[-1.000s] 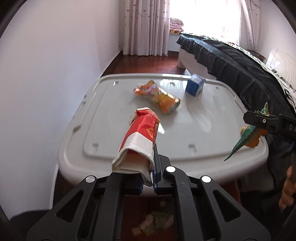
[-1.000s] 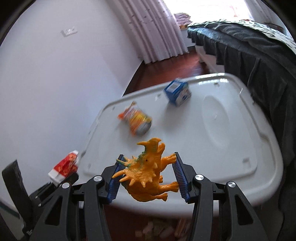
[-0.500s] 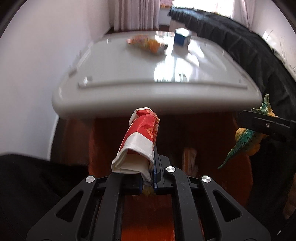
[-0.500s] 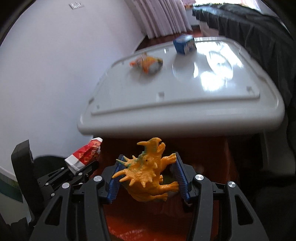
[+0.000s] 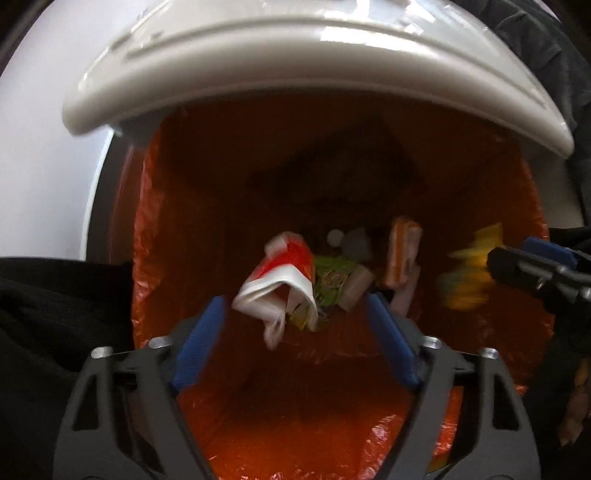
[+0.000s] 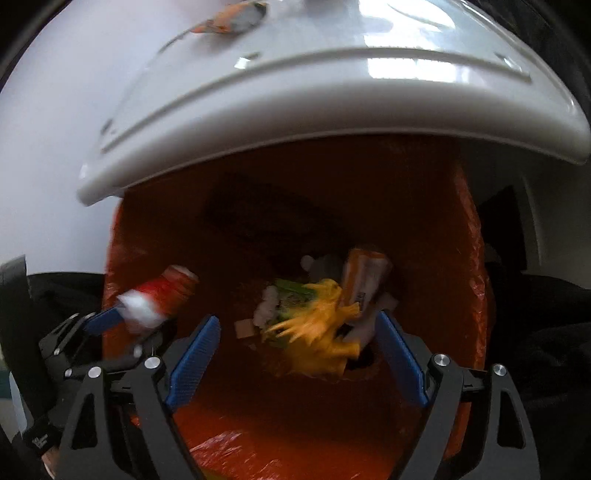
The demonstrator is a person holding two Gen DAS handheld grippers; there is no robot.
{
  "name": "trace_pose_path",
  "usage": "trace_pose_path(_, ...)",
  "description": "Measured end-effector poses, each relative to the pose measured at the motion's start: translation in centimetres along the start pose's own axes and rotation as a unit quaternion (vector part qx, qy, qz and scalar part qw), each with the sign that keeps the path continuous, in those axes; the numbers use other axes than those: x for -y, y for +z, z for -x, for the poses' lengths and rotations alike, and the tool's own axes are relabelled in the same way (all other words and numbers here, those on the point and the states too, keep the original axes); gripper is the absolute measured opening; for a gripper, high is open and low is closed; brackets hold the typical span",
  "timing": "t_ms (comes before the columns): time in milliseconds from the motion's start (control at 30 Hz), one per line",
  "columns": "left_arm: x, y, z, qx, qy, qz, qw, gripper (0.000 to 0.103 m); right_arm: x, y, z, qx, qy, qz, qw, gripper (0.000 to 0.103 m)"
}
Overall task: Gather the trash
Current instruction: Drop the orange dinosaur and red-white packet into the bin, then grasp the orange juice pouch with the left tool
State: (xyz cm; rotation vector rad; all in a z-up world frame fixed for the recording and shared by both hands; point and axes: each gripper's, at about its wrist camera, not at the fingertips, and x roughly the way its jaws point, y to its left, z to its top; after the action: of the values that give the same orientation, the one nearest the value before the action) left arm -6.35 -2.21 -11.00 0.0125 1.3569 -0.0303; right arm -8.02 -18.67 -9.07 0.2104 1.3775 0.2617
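Note:
Both grippers hang over an orange-lined trash bin (image 5: pixel 155 229) below the white table's edge. My left gripper (image 5: pixel 295 332) is open; the red-and-white wrapper (image 5: pixel 280 280) is loose between its blue pads, blurred, touching neither. It also shows in the right wrist view (image 6: pixel 159 299). My right gripper (image 6: pixel 299 354) is open; the orange toy dinosaur (image 6: pixel 317 325) is blurred and free between its pads. In the left wrist view the dinosaur (image 5: pixel 469 273) is a yellow blur beside the right gripper's fingers (image 5: pixel 532 266).
The bin (image 6: pixel 469 258) holds several pieces: a green packet (image 5: pixel 332 277), an orange carton (image 5: pixel 402 251), white scraps. The white table (image 5: pixel 295 62) overhangs the bin. An orange snack bag (image 6: pixel 232 18) lies on the table (image 6: pixel 332 92). Dark fabric lies left and right.
Both grippers dropped from table height to over the bin and opened. The wrapper and the dinosaur left the pads and now blur inside the bin mouth.

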Motion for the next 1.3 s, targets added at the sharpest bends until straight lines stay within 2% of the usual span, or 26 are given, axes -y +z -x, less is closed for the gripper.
trace_pose_path(100,0.0,0.1,-0.5,-0.013,-0.003,-0.001,0.9999,0.078,0.7,0.0,-0.2,-0.002,0.005,-0.015,1.0,0.084)
trace_pose_path(400,0.1,0.2,-0.1,-0.01,-0.002,0.001,0.9999,0.078,2.3,-0.2,0.9,0.014,0.016,-0.044,0.999,0.084)
trace_pose_path(567,-0.1,0.6,1.4,0.007,-0.011,0.005,0.9999,0.079,2.2,0.6,2.5,0.033,0.035,-0.051,0.998,0.084)
trace_pose_path(700,-0.2,2.6,4.2,0.039,-0.03,0.006,0.9988,0.08,1.5,3.2,5.9,0.067,0.057,-0.028,0.996,0.086)
trace_pose_path(833,0.1,7.4,7.2,0.082,-0.045,0.019,0.9954,0.082,1.9,8.5,9.4,0.119,0.049,-0.015,0.992,0.088)
trace_pose_path(1000,1.3,14.8,8.4,0.12,-0.034,0.045,0.9912,0.083,3.3,15.4,12.6,0.185,0.02,-0.009,0.983,0.092)
trace_pose_path(1067,2.0,18.1,8.4,0.132,-0.024,0.05,0.9897,0.083,4.0,17.5,13.0,0.206,0.01,-0.014,0.978,0.092)
trace_pose_path(1167,2.8,22.1,7.9,0.143,-0.015,0.068,0.9873,0.083,5.4,18.9,12.8,0.234,0.008,-0.028,0.972,0.093)
trace_pose_path(1233,3.1,25.2,7.3,0.148,-0.007,0.087,0.9852,0.083,6.3,19.1,11.9,0.223,0.0,-0.053,0.973,0.093)
trace_pose_path(1267,3.2,26.5,6.9,0.148,-0.003,0.097,0.9843,0.083,6.6,19.2,11.7,0.21,0.011,-0.064,0.976,0.093)
trace_pose_path(1300,3.2,28.2,6.3,0.147,-0.001,0.112,0.9827,0.083,6.9,19.3,11.3,0.2,0.042,-0.073,0.976,0.093)
